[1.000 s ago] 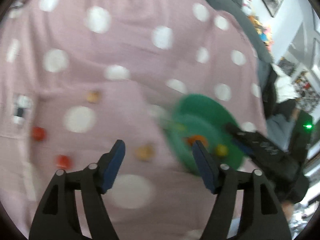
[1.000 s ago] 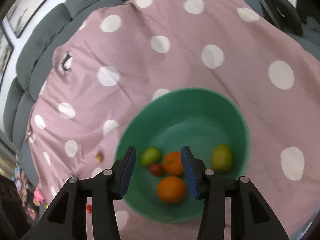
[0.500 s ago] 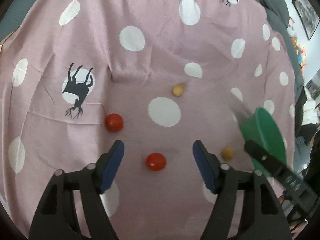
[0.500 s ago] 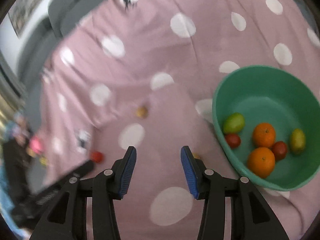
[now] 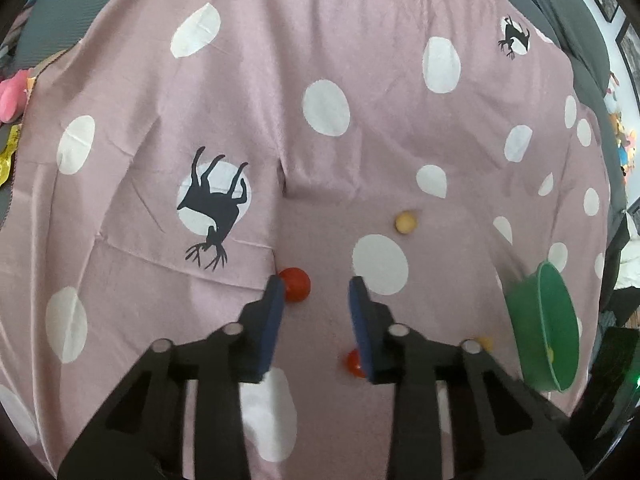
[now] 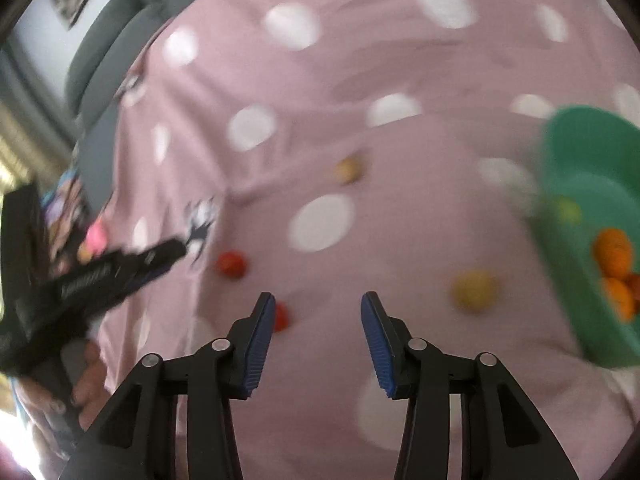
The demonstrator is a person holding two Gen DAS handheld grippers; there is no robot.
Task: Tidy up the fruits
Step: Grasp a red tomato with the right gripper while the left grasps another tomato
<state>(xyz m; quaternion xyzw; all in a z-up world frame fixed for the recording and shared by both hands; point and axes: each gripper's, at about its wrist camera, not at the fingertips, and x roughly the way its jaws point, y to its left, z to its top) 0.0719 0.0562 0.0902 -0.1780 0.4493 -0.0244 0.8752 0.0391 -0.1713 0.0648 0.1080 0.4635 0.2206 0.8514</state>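
Observation:
My left gripper [image 5: 317, 292] hangs over the pink dotted cloth [image 5: 320, 184], its jaws closing with only cloth between them. One red fruit [image 5: 296, 283] lies just past the left fingertip. A second red fruit [image 5: 353, 362] is half hidden under the right finger. My right gripper [image 6: 318, 307] is also closing on nothing, and a red fruit [image 6: 281, 317] peeks out beside its left finger. A larger yellow fruit [image 6: 475, 290] lies to its right. The green bowl [image 6: 580, 152] at the right edge holds oranges [image 6: 612, 250] and other fruit.
A small yellow fruit [image 5: 406, 222] lies farther out on the cloth, and another [image 5: 485, 343] near the bowl [image 5: 532, 312]. The left gripper [image 6: 172, 250] and the hand holding it [image 6: 86, 380] fill the left of the right wrist view. Grey sofa cushions [image 5: 60, 12] border the cloth.
Both views swung left, away from the bowl, toward the loose fruit on the cloth. The left jaws narrowed a lot, the right jaws a little. The bowl now sits at the right edge.

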